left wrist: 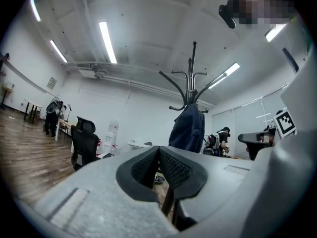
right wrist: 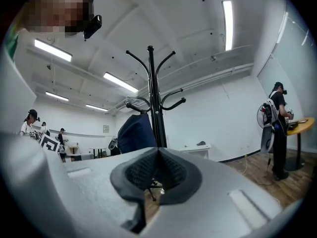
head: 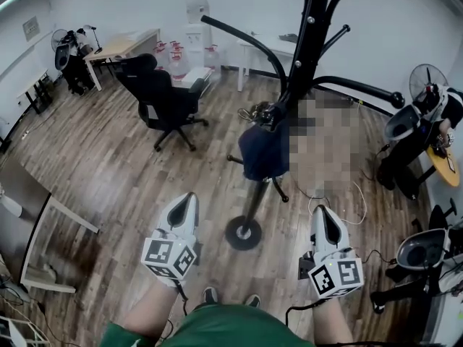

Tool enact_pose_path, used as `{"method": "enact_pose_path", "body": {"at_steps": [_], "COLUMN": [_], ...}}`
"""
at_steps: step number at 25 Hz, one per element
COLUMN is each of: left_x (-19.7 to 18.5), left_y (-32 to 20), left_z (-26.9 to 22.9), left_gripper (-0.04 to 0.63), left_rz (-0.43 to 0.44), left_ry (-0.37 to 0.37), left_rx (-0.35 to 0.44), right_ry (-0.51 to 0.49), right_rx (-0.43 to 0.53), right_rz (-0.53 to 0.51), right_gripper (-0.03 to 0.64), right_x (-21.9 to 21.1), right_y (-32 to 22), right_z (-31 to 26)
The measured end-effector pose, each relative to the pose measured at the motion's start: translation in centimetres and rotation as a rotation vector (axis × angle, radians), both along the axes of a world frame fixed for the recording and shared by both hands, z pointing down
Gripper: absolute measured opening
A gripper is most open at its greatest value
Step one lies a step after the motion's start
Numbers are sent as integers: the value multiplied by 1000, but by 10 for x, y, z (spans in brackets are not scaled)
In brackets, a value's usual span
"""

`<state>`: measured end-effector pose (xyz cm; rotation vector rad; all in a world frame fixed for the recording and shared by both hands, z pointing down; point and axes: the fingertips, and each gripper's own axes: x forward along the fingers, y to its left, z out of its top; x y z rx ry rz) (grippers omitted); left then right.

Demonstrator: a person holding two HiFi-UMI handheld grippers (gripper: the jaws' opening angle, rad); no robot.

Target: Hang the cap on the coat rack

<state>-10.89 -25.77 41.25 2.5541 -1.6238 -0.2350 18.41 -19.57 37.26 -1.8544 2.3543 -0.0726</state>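
The black coat rack (head: 311, 35) stands on the wooden floor right in front of me, its round base (head: 243, 233) between my two grippers. A dark blue cap (head: 262, 150) hangs from one of its lower hooks, against the pole. My left gripper (head: 187, 197) is held low and left of the base, shut, with nothing between its pads. My right gripper (head: 323, 212) is low and right of the base, also shut and empty. In the left gripper view the cap (left wrist: 187, 128) hangs on the rack (left wrist: 193, 78) beyond the left gripper (left wrist: 158, 150). The right gripper view shows the cap (right wrist: 134, 133) left of the pole (right wrist: 154, 108), past the right gripper (right wrist: 158, 152).
A black office chair (head: 163, 96) stands back left, with desks (head: 119, 48) behind it. A white table (head: 36, 208) edges in at the left. Fans and stands (head: 416, 129) crowd the right side, with cables (head: 340, 201) on the floor. A person (right wrist: 277, 128) stands at a round table.
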Motion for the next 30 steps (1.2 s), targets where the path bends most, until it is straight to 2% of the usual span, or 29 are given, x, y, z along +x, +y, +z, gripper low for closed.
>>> {"method": "enact_pose_path", "body": {"at_steps": [16,30], "left_x": [-13,-8], "left_y": [0,-5], "left_z": [0,-2], "left_gripper": [11,11], "left_rz": [-53,-51], "left_ry": [-17,-26], "left_rx": [6,11], "right_ry": [7,23], "right_rx": [4,21], "right_rz": [-20,-19], "right_gripper": [3,3], "right_x": [-4,-2], "right_y": [-13,-12], "right_z": [-1,-3]}}
